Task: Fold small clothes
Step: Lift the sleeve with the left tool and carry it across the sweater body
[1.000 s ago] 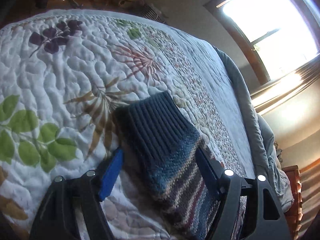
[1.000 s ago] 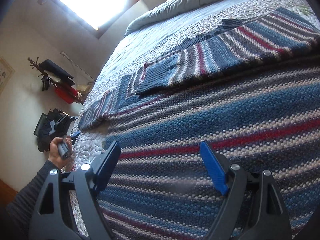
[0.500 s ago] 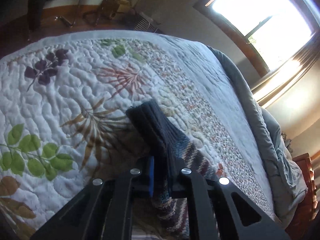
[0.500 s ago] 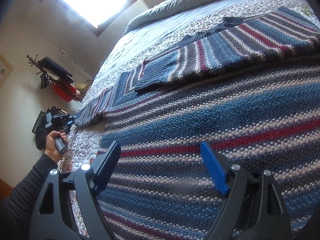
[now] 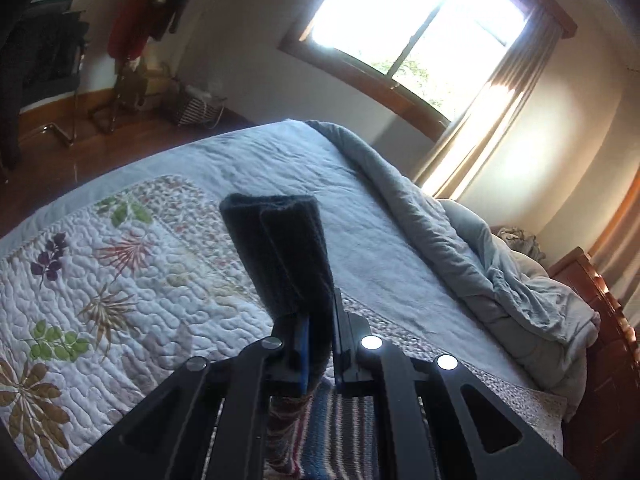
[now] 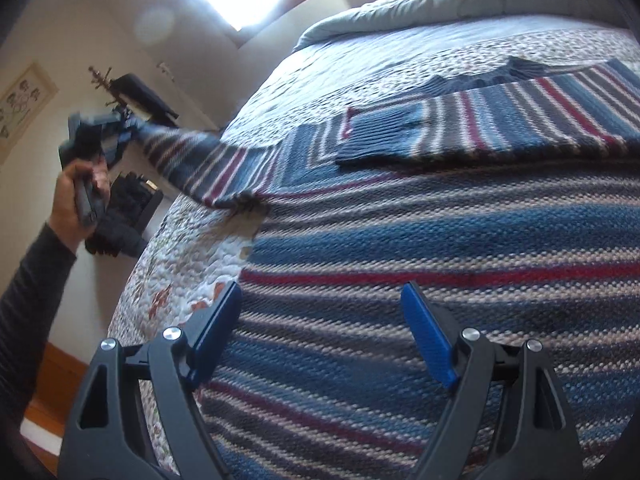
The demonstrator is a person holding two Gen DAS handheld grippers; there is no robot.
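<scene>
A striped knit sweater (image 6: 440, 248) in blue, red and cream lies spread on the bed. Its right sleeve (image 6: 460, 128) is folded across the body. My left gripper (image 5: 320, 354) is shut on the dark blue cuff (image 5: 280, 248) of the other sleeve and holds it up above the quilt. In the right wrist view that left gripper (image 6: 96, 136) shows at the far left with the sleeve (image 6: 200, 160) stretched up from the sweater. My right gripper (image 6: 324, 336) is open and empty, just above the sweater's lower body.
The bed has a white floral quilt (image 5: 100, 300) and a rumpled grey duvet (image 5: 500, 272) by the headboard. A bright window (image 5: 420, 28) is behind. A coat stand with clothes (image 5: 136, 28) and a basket (image 5: 196, 108) stand on the wooden floor beyond the bed.
My left gripper closed on the sleeve cuff, then lifted it off the quilt and tilted up toward the window. My right gripper stayed open over the sweater body.
</scene>
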